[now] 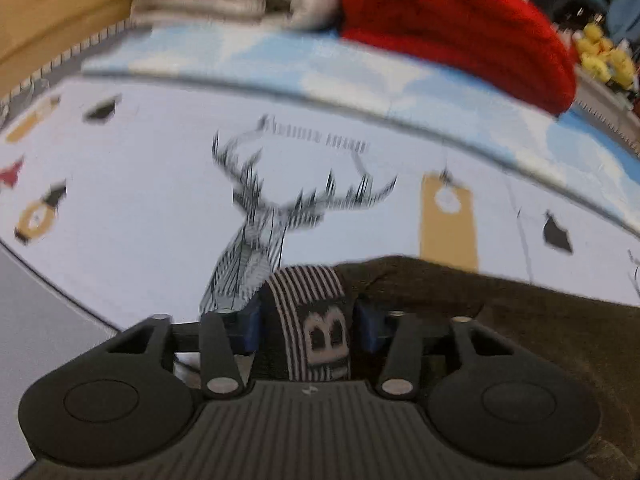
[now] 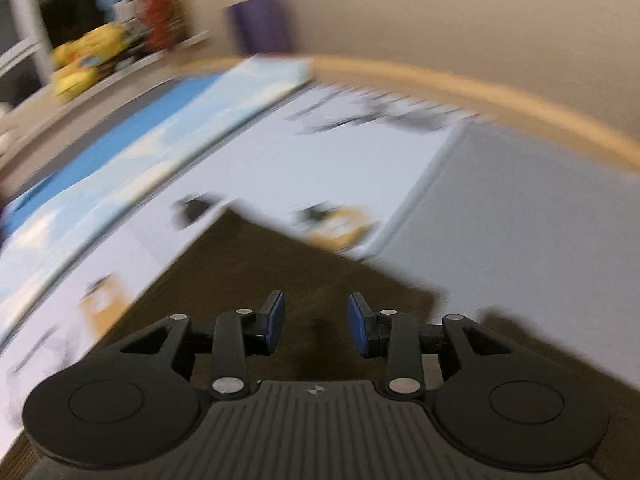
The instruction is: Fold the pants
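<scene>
Gripping the pants' point(image 1: 520, 320) striped waistband point(image 1: 308, 312), left gripper point(image 1: 308, 320) half-closed on it; right gripper point(image 2: 316, 320) partly open, empty, above pants.

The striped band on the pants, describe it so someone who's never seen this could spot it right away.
Start at the white sheet printed with a sketched deer. Just below the deer lie the dark brown pants, and at their near left edge, between the left gripper's blue pads, sits the striped band. It alone has black-and-white stripes with a pale letter-like mark.
</scene>
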`<state>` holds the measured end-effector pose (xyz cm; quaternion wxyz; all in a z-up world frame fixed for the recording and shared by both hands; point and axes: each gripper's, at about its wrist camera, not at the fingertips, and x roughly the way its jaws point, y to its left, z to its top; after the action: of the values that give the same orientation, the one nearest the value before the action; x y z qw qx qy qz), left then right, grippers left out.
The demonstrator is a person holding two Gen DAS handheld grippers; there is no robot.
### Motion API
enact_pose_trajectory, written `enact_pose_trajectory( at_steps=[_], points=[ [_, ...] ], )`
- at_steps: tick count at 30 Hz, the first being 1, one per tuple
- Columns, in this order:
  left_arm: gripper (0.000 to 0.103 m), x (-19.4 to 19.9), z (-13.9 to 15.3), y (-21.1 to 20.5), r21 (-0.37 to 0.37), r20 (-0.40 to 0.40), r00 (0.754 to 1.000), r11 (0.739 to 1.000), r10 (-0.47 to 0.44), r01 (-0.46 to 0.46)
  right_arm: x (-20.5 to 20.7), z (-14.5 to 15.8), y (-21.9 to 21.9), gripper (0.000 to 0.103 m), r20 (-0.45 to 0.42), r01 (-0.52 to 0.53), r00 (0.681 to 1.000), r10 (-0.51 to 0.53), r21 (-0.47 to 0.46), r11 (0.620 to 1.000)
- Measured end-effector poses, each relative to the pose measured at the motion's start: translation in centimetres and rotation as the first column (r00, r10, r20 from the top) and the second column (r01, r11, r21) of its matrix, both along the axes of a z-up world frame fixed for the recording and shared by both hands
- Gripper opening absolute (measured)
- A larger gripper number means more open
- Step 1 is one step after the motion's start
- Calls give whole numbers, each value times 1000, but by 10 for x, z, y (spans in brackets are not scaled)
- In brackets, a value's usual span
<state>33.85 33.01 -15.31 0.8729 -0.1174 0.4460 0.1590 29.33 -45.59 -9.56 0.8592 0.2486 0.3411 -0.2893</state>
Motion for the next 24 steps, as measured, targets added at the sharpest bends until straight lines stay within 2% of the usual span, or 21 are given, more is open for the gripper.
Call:
enact_pose_trajectory(
  at_steps=[1, 3, 5, 7, 9, 11, 14, 16, 18, 20, 22, 24],
  points=[
    [58, 1, 0, 2, -8, -21, 1000, 1000, -1, 1, 7, -2, 5, 37, 1, -53, 999, 53, 38, 998],
    [61, -3, 9, 6, -9, -2, 1000, 1000, 5, -5, 17, -6, 17, 37, -9, -150, 988, 151, 78, 986],
    [65, -8, 25, 13, -45, 25, 999, 999, 26, -25, 23, -3, 27, 37, -10, -220, 975, 221, 64, 973],
    [65, -18, 43, 19, -121, 48, 997, 991, 59, -53, 24, 11, 29, 37, 15, -251, 968, 251, 49, 967],
    [65, -30, 67, 18, -165, 70, 996, 985, 52, -40, 19, 28, 24, 37, 60, -255, 966, 251, 64, 965],
    [65, -45, 92, 12, -153, 58, 998, 988, 26, -16, 7, 48, 17, 37, 116, -268, 959, 258, 80, 960],
    [65, -82, 114, 2, -109, 15, 1000, 994, -25, 26, -29, 84, 20, 37, 187, -298, 941, 284, 52, 953],
    [66, -113, 109, -4, -113, -39, 997, 992, -61, 57, -57, 103, 19, 37, 227, -308, 929, 293, 36, 951],
    [70, -140, 91, -10, -109, -94, 991, 991, -94, 84, -90, 120, 21, 37, 252, -309, 922, 292, 26, 951],
    [70, -158, 59, -15, -94, -174, 974, 987, -148, 133, -123, 130, 19, 38, 273, -305, 918, 288, 19, 952],
    [70, -170, 34, -18, -55, -254, 946, 979, -202, 194, -154, 135, 18, 39, 271, -306, 916, 295, -4, 952],
    [70, -182, 18, -15, -57, -278, 934, 975, -223, 215, -183, 135, 20, 41, 249, -331, 909, 334, -56, 942]
  ],
)
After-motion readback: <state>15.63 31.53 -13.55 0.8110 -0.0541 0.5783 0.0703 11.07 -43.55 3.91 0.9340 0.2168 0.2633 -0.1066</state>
